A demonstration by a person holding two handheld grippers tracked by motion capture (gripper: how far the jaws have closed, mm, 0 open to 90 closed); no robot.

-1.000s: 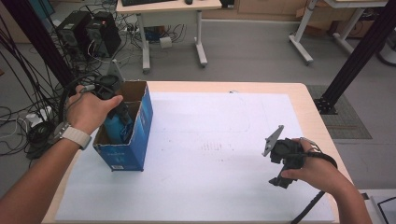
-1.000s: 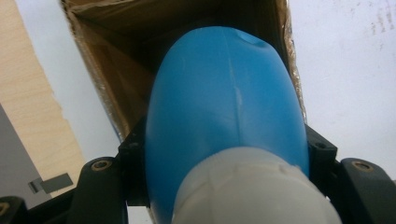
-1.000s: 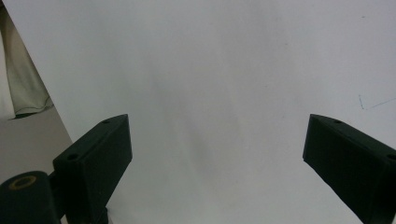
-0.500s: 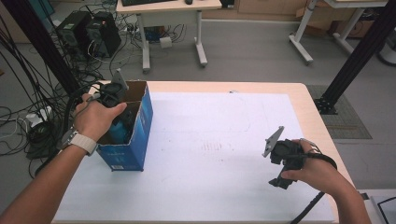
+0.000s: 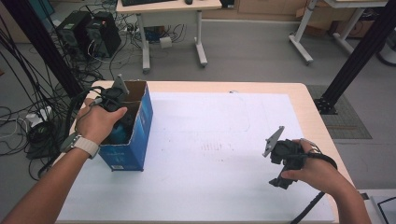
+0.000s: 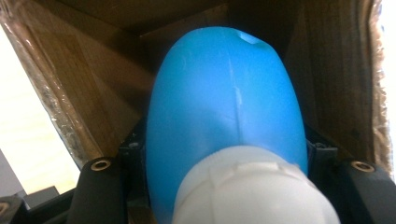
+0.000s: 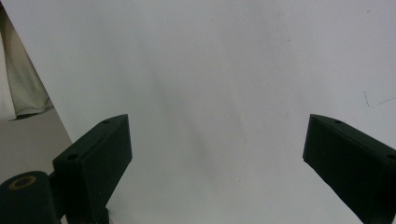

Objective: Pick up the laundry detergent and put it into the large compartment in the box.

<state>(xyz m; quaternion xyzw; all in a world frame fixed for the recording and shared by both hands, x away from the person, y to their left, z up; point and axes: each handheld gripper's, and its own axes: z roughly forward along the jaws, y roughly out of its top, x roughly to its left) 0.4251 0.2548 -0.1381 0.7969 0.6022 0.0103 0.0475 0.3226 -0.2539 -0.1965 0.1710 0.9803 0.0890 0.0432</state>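
Left gripper (image 5: 113, 95) clamped on blue bottle (image 6: 224, 121) inside box (image 5: 135, 135) at table's left edge: lower straight, avoid cardboard walls.

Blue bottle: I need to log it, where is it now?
The blue bottle sits inside the cardboard box at the table's left, gripped by the left gripper.

Smooth plastic bottle (image 6: 224, 107) — rough cardboard box (image 6: 84, 88).

Blue bottle (image 6: 224, 102) with white cap (image 6: 252, 186), set in a blue box (image 5: 135, 135).
The box's inside is shown brown. The table (image 5: 308, 98) is pale wood, covered by a white sheet (image 5: 210, 140). Both grippers (image 5: 114, 95) (image 5: 282, 161) are seen black.
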